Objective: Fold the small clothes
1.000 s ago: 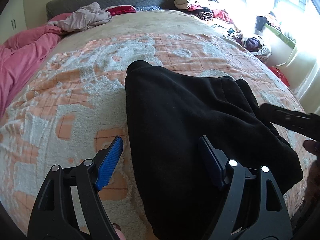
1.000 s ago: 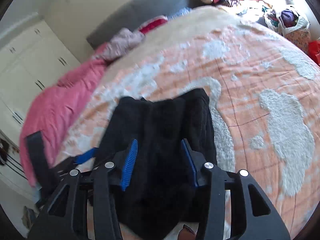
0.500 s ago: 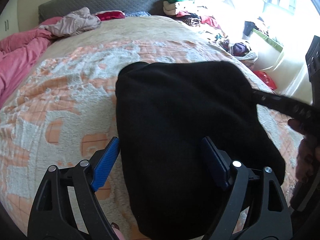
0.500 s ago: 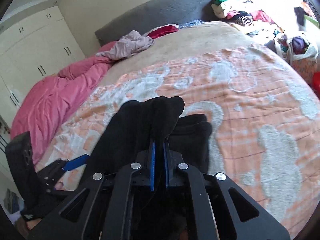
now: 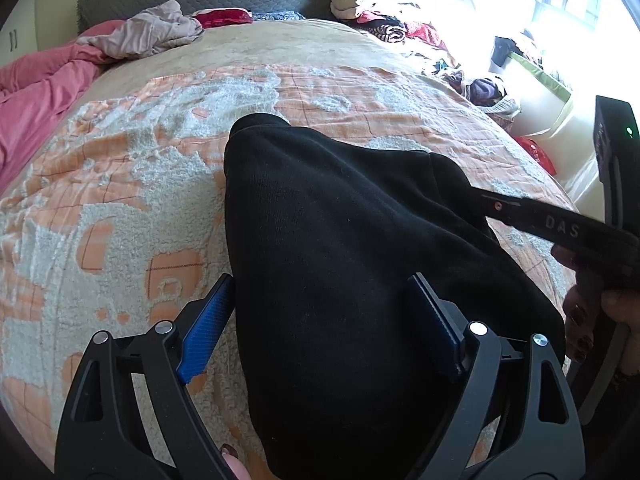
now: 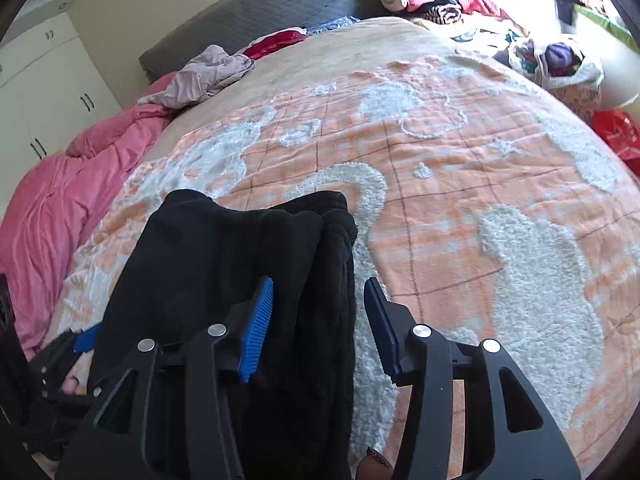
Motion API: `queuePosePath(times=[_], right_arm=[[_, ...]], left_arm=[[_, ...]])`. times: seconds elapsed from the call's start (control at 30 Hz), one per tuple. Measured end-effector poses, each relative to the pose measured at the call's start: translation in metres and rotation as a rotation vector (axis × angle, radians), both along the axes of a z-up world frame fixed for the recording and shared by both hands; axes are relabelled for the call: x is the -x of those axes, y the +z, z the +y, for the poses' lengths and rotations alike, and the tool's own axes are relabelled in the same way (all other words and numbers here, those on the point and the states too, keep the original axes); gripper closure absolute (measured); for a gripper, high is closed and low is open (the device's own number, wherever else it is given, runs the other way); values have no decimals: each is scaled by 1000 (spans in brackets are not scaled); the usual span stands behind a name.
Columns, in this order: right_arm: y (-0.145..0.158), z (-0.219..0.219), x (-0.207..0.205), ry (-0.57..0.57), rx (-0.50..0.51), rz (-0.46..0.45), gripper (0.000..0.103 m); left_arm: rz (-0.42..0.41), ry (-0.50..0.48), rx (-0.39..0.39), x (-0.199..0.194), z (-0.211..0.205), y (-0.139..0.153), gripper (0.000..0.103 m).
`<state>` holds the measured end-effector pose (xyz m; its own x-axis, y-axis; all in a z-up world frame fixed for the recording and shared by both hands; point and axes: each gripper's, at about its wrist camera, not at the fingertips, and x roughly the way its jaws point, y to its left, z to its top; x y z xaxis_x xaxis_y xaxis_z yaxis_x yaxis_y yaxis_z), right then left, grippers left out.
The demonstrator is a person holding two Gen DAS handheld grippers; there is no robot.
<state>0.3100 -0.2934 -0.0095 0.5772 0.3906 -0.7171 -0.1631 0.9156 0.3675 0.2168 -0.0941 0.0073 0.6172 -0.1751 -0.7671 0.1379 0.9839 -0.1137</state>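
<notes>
right claw (image 6: 318,320) reopened, dropped black garment (image 6: 224,264) | left claw (image 5: 320,320) spread | garment's near edge cut off

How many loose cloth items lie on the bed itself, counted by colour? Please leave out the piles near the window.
Black: 1, the black garment
Pink: 1, the pink duvet
Mauve: 1, the crumpled mauve garment
Red: 1, the red cloth
Total: 4

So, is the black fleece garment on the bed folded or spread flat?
Folded: the black fleece garment lies doubled, one layer over another, edges stacked at its right side.
</notes>
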Motion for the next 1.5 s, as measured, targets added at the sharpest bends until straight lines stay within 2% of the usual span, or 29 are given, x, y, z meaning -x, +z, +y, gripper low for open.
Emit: queuePosePath(times=[0.13,0.17,0.23,0.27,0.4,0.57,0.63,0.73,0.87,0.93,1.03,1.17,1.4,1.5], right_arm=[[-3,6,-12,12,-1,21,56],[-5,7,-13,16,4,26,59],[-9,8,-15,34,-21,33,73],[-10,9,-15,43,-28,28,85],[8,24,-5,91,68,-71,90],[51,33,4,170,83,-270,91],[54,36,-1,182,121,-291,91],[39,32,-16,171,149,-246,91],[2,21,-33,140,144,-114,91],[-3,22,-33,135,145,-103,90],[-1,28,-27,130,193,-126,88],[9,26,-13,110,205,-149,82],[43,4,34,97,124,-238,74],[51,0,54,100,94,-256,74]], left_arm=[[2,-4,-4,1,-1,1,24],[0,-2,-5,1,-1,1,24],[-1,0,-4,1,-1,1,24],[-1,1,-4,1,-1,1,24],[-6,1,-5,2,-1,4,24],[-44,19,22,2,5,15,23],[-35,18,39,-1,6,16,23],[-12,7,27,-6,-1,13,22],[-18,-9,-39,-4,-17,8,21],[-22,-8,-43,-2,-17,7,21],[-11,-2,-20,-1,-12,5,21],[-3,2,-3,1,-8,4,21],[-5,8,20,9,-4,9,21],[-12,6,17,15,-4,12,21]])
